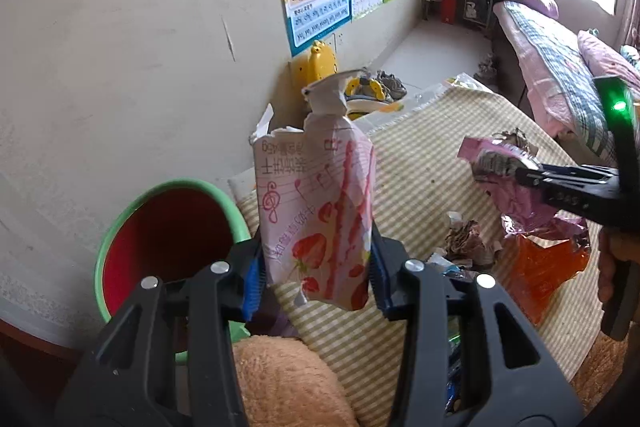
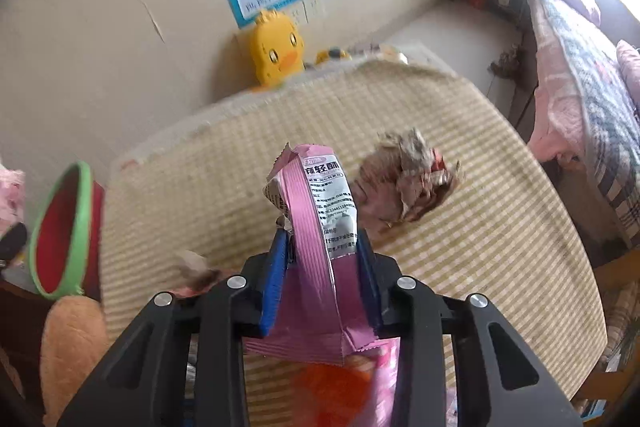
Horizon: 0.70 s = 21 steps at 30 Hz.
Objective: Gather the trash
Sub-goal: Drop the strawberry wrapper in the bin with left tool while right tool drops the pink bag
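Note:
My left gripper [image 1: 316, 267] is shut on a torn white carton [image 1: 316, 211] printed with strawberries and music notes, held upright above the table edge. A red bin with a green rim [image 1: 180, 183] stands just left of it, also seen in the right wrist view [image 2: 86, 195]. My right gripper [image 2: 324, 251] is shut on a pink snack wrapper [image 2: 312, 223]. In the left wrist view the right gripper [image 1: 528, 175] hangs at the right with that wrapper [image 1: 516, 203] dangling from it. A crumpled paper ball [image 2: 404, 187] lies on the table beyond it.
The table wears a striped yellow cloth [image 2: 480, 227]. An orange wrapper [image 1: 548, 271] and crumpled scraps [image 1: 468, 239] lie on it. A yellow duck toy [image 2: 276, 51] leans on the wall behind. A bed [image 2: 580, 87] stands at the right, and a tan plush [image 1: 288, 383] below my left gripper.

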{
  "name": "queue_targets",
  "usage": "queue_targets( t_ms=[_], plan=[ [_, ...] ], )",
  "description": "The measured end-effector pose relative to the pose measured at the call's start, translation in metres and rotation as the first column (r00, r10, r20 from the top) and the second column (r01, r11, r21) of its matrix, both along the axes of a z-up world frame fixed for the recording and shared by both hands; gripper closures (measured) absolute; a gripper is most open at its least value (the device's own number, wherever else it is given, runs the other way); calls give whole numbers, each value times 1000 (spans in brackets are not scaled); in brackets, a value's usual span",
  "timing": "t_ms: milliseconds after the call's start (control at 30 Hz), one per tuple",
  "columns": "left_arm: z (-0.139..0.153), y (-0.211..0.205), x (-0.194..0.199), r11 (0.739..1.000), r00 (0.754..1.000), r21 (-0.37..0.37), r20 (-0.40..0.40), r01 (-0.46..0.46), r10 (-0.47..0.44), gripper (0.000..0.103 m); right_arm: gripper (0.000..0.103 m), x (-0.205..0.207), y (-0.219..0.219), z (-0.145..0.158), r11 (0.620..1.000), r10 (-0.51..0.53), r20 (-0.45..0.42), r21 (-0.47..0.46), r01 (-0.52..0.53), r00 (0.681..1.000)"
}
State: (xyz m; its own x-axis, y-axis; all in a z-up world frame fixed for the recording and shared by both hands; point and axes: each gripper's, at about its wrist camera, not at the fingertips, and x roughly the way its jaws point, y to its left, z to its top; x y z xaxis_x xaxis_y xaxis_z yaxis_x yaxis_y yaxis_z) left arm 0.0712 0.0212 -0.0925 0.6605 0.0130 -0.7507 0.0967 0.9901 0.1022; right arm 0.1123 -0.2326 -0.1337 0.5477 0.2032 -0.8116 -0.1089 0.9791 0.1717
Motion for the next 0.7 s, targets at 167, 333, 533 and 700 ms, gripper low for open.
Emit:
queue_targets(
  t_ms=[167, 333, 533, 700],
  plan=[
    [9, 10, -7, 1000, 999, 1, 37, -11, 11, 61, 71, -29, 8, 39, 996, -8, 99, 89, -1, 995],
    [16, 21, -14, 1000, 998, -12, 64, -28, 28, 61, 70, -57, 25, 63, 983, -15, 158, 183, -14, 987],
    [22, 41, -23, 998, 993, -19, 96, -61, 62, 60, 70, -82, 55, 78, 972, -7, 186, 231, -37, 983],
    [23, 63, -26, 994, 989, -27, 102, -106, 108, 60, 70, -85, 85, 84, 970, 45, 190, 226, -88, 981]
  ],
)
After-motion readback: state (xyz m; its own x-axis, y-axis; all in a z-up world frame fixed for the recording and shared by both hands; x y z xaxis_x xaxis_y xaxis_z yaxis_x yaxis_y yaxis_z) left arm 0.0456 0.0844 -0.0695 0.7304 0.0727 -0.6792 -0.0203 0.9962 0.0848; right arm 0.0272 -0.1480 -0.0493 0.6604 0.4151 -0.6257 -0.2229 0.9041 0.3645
